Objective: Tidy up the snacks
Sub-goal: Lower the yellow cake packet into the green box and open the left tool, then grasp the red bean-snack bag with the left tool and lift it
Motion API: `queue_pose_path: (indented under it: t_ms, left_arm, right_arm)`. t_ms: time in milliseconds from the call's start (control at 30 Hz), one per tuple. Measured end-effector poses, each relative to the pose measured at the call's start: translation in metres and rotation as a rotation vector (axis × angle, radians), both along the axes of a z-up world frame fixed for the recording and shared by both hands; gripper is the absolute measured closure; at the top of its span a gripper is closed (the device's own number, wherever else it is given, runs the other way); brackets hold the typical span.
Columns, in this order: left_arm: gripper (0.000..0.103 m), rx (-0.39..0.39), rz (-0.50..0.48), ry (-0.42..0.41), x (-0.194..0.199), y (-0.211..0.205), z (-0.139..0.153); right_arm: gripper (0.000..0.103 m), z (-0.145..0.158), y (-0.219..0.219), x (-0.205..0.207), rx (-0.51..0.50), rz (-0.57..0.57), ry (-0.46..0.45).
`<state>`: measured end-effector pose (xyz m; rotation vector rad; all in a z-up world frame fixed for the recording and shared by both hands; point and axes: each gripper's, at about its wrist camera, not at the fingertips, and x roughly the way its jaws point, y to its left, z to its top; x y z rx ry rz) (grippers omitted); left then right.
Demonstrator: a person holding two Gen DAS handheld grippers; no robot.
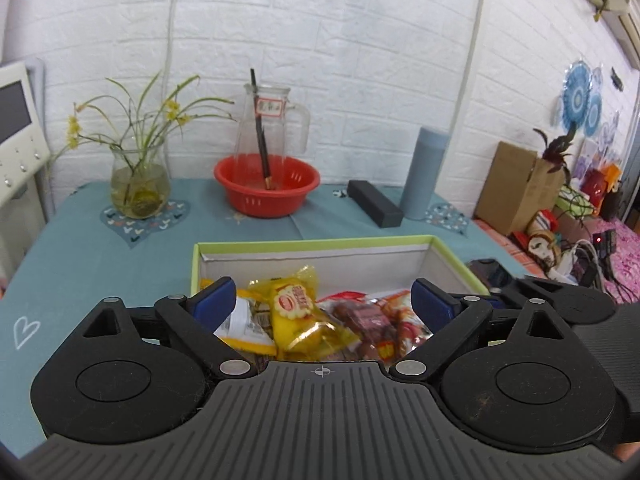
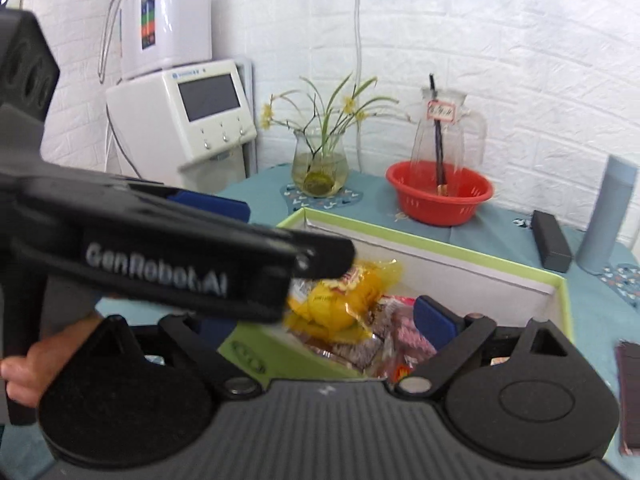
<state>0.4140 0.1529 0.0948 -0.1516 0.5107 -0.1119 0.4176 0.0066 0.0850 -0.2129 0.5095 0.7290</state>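
both the left claw point(image 1: 322, 300) and the right claw point(image 2: 332, 312) hang wide open and empty above the green-rimmed box point(image 1: 312, 245) on the teal surface point(image 1: 120, 256), where the yellow snack packet point(image 1: 304, 316) and red sausage packets point(image 1: 372, 320) lie.

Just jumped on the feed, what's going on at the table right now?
A person holds a gripper in each hand over a green-rimmed box on the blue tablecloth. The left gripper and right gripper both stand open, gripping nothing. In the box lie a yellow snack packet and a red sausage packet, loosely piled. Behind it stand a red basin holding a glass pitcher, and a flower vase.
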Motion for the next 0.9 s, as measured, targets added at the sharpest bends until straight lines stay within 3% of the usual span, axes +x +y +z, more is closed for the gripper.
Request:
queue_pose_path:
  t_ms: [67, 300, 400, 533, 667, 767, 900]
  left_arm:
    - [0.018, 0.002, -0.011, -0.002, -0.019, -0.005, 0.003]
    - [0.017, 0.021, -0.039, 0.023, -0.077, -0.025, -0.006]
    - [0.017, 0.002, -0.045, 0.063, -0.108, -0.029, -0.028]
    - [0.021, -0.098, -0.064, 0.134, -0.161, -0.029, -0.068]
    - [0.029, -0.113, -0.099, 0.165, -0.188, -0.039, -0.087]
    - [0.035, -0.093, -0.147, 0.201, -0.182, -0.05, -0.088]
    - [0.05, -0.093, -0.185, 0.27, -0.171, -0.063, -0.099]
  right_arm:
    - [0.001, 0.002, -0.016, -0.025, 0.012, -0.005, -0.015]
    - [0.001, -0.017, -0.057, -0.109, 0.025, -0.027, 0.01]
    - [0.001, -0.038, -0.066, -0.146, 0.026, -0.048, 0.055]
    - [0.001, -0.067, -0.074, -0.186, 0.043, -0.039, 0.143]
    - [0.001, -0.08, -0.067, -0.194, 0.01, -0.006, 0.162]
    - [0.001, -0.085, -0.06, -0.187, -0.016, -0.013, 0.158]
    - [0.001, -0.094, -0.056, -0.18, -0.013, -0.008, 0.177]
